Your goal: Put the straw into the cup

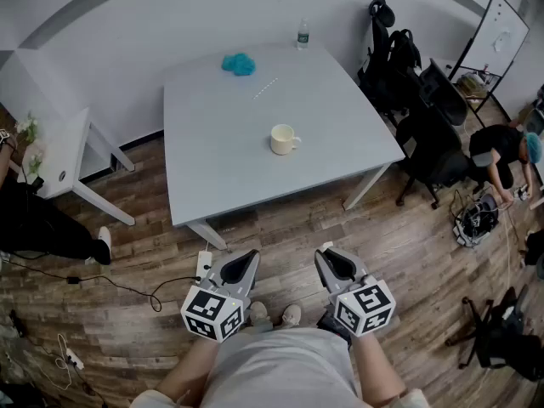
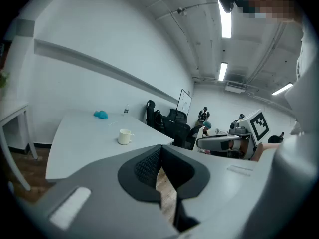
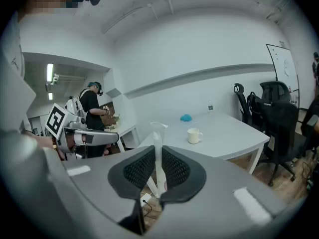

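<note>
The cream mug [image 1: 285,139] stands near the middle of the grey table [image 1: 212,168]; it also shows in the left gripper view [image 2: 125,136] and the right gripper view [image 3: 194,135]. A thin white straw [image 1: 265,88] lies on the table beyond the mug. Both grippers hang close to my body, over the wooden floor and well short of the table. My left gripper [image 1: 246,258] [image 2: 160,151] has its tips together and holds nothing. On my right gripper [image 1: 333,258] [image 3: 158,151] the jaws stand slightly apart, with only the table leg showing through the gap.
A teal cloth [image 1: 239,64] and a water bottle [image 1: 303,34] sit at the table's far edge. Black office chairs [image 1: 425,126] stand right of it, with a crouching person [image 1: 508,153] beyond. At the left are a small white table [image 1: 59,155] and floor cables [image 1: 127,286].
</note>
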Demonstrator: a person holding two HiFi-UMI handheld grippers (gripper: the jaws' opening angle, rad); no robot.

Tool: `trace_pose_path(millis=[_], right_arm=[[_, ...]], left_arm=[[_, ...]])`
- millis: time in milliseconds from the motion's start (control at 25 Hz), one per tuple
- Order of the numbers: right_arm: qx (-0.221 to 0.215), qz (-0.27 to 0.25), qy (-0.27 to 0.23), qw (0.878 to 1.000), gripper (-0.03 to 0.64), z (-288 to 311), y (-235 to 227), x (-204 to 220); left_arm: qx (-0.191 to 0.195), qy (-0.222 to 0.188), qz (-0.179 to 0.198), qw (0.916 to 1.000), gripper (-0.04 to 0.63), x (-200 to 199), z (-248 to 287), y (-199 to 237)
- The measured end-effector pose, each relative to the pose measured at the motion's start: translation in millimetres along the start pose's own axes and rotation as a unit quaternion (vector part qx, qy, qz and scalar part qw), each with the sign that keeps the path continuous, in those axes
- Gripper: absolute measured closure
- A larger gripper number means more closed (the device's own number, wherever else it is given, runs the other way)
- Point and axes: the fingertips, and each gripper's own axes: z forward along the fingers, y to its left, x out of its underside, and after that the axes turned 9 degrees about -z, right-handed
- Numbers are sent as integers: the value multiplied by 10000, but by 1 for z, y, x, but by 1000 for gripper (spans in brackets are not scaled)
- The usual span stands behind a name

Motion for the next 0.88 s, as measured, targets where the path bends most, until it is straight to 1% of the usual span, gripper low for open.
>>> trace_pose_path(millis=[160,400,600,760,880], right_arm=[[-61,16,29,10000,569,-13,-4,6],[-98,17,-12,9999,569,-15,-4,7],[-180,-12,-23,9998,569,-9,1,7],[-286,110,-76,9995,566,-7,5,5],[-369,41,-109,9993,565,-6,8,2]], left_arm=[[26,-6,39,10000,577,0,6,-17],[46,36,63,10000,577,4,7,-26],[18,94,66,9999,577,8,6,-24],[-46,88,37,9999,577,8,1,-21],[-76,103,38,9999,577,9,0,-20]])
